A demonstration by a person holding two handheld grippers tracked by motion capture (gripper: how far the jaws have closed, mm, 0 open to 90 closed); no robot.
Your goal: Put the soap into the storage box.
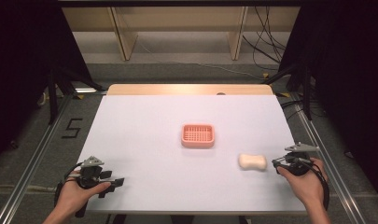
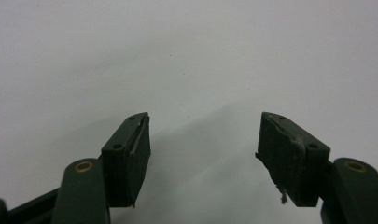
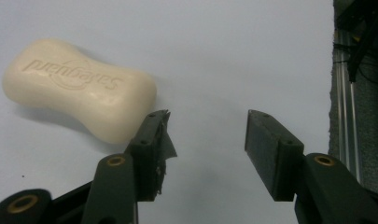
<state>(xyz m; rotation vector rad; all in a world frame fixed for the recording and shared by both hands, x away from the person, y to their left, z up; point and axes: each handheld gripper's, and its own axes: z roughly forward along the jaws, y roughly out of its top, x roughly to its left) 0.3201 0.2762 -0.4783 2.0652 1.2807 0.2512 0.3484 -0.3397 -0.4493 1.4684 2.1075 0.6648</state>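
- Resting near the tabletop's (image 1: 144, 121) front left corner: the left gripper (image 1: 113, 183), gripped by a hand (image 1: 77, 195) coming in over the front edge.
- Standing apart in the left gripper view: its two black jaws, with nothing but bare white surface between them.
- Sitting near the middle of the tabletop, a little right of centre and well apart from both grippers: a pink soap dish (image 1: 198, 135) with a ribbed grid floor.
- Lying flat on the white surface to the right of and nearer the front edge than the dish, toward the right edge: a cream bar of soap (image 1: 252, 162), waisted in the middle, lettering pressed into its top face.
- Hovering just beside the soap's right end, close to the right edge: the right gripper (image 1: 275, 162), held in the other hand (image 1: 308, 182).
- Gaping in the right gripper view: its jaws, parted with only bare tabletop between them, the soap (image 3: 79, 88) lying just outside the left-hand jaw, not pinched.
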